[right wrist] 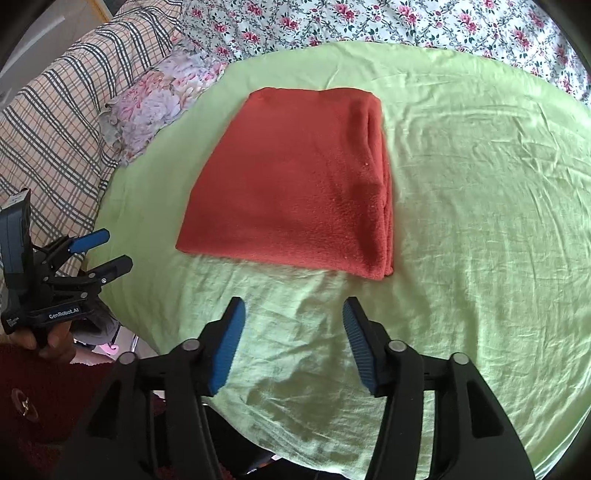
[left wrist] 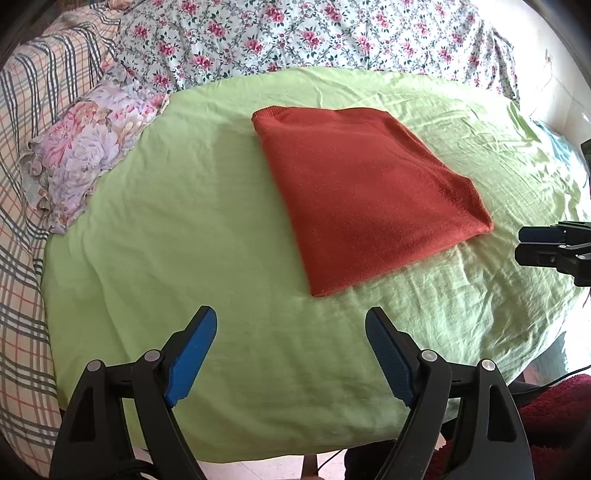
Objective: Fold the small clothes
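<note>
On the middle of the green sheet (right wrist: 461, 184) lies the orange-red knit garment (right wrist: 295, 184), folded into a compact rectangle with its stacked edges lined up along one side, which suggests the folding is done or nearly so. It sits flat and square, well clear of the sheet's edges, probably so that each fold could be pressed down on an even surface. Nothing touches it. The right hand-held gripper (right wrist: 291, 343) hangs just short of its near edge, jaws apart and empty, as if it has let the cloth go. The left hand-held gripper (left wrist: 291, 354) is off to the garment's side, jaws spread wide with only sheet between them. Beyond the sheet are a floral pillow (left wrist: 88, 147), a plaid blanket (left wrist: 22, 184) and a rose-print bedspread (left wrist: 295, 33), all apart from the work.
</note>
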Motion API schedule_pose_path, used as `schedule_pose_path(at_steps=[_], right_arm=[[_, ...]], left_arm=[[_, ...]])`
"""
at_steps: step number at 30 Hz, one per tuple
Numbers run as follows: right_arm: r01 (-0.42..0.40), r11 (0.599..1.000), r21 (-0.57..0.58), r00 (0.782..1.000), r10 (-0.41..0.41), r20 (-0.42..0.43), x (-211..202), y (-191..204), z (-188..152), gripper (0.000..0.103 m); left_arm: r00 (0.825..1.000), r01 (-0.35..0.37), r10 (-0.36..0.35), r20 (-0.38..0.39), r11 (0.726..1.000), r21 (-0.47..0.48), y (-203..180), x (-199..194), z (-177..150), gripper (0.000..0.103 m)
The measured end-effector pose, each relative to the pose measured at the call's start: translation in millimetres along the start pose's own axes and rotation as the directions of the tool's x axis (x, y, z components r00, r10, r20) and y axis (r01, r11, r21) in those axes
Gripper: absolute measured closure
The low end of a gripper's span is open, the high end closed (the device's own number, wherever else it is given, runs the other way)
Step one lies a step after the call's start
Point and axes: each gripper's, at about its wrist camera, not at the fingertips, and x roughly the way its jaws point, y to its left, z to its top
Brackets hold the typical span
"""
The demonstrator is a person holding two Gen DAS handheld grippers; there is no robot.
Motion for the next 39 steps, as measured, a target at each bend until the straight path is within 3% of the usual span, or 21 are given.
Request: schedule_pose_path(at_steps=[11,18,39], right_arm=[[0.029,0.999,0.012,1.0,-0.029,0.006,12,-1,15,0.022],[0.047,0.998,0.044,0.999,-0.047,0.0,21,-12,30,0.019],[0.026,0.999,-0.035,0.999,-0.028,-0.037,50,-9,74,0.015]], left_arm=[[0.999,-0.036,0.035,-0.028,0.998,-0.052,2,21,28,0.017],[0.997,-0.037,0.031,-0.075,0.997,-0.073,-1,38,43,0.016],[0.994,-0.09,0.084,-0.074,0.992,-0.084,-9,60,77,0.015]])
